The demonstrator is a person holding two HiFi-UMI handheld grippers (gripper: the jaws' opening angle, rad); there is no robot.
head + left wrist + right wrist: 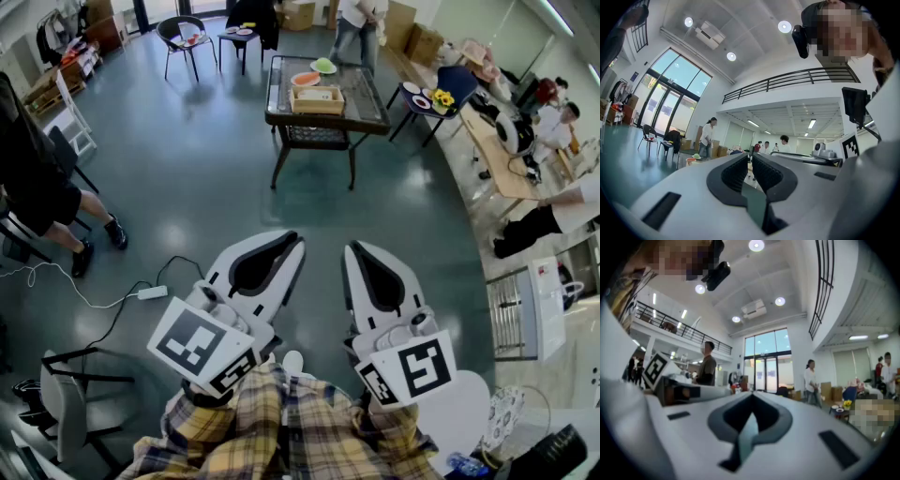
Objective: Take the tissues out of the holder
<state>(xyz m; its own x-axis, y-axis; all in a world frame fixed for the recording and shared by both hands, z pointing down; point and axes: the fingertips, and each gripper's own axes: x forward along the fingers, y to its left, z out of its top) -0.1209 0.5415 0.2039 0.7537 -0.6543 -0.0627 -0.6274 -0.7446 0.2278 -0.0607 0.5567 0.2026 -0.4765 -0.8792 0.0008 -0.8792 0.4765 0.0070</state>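
Note:
Both grippers are held close to my body over the grey-green floor and point toward a dark table (281, 117) far ahead. On it stand a wooden box (317, 99), an orange bowl (306, 80) and a green dish (323, 66). I cannot make out any tissues at this distance. My left gripper (298, 242) (750, 157) is shut, with only a thin slit between its ribbed pads and nothing in it. My right gripper (352, 247) (752, 394) is shut too, its tips meeting with nothing held.
A person (356, 23) stands behind the table. A power strip (152, 292) and its cable lie on the floor at left, near a person's legs (89, 230) and chairs. A low table with flowers (433, 98), a long desk with people and a white heater (546, 309) line the right side.

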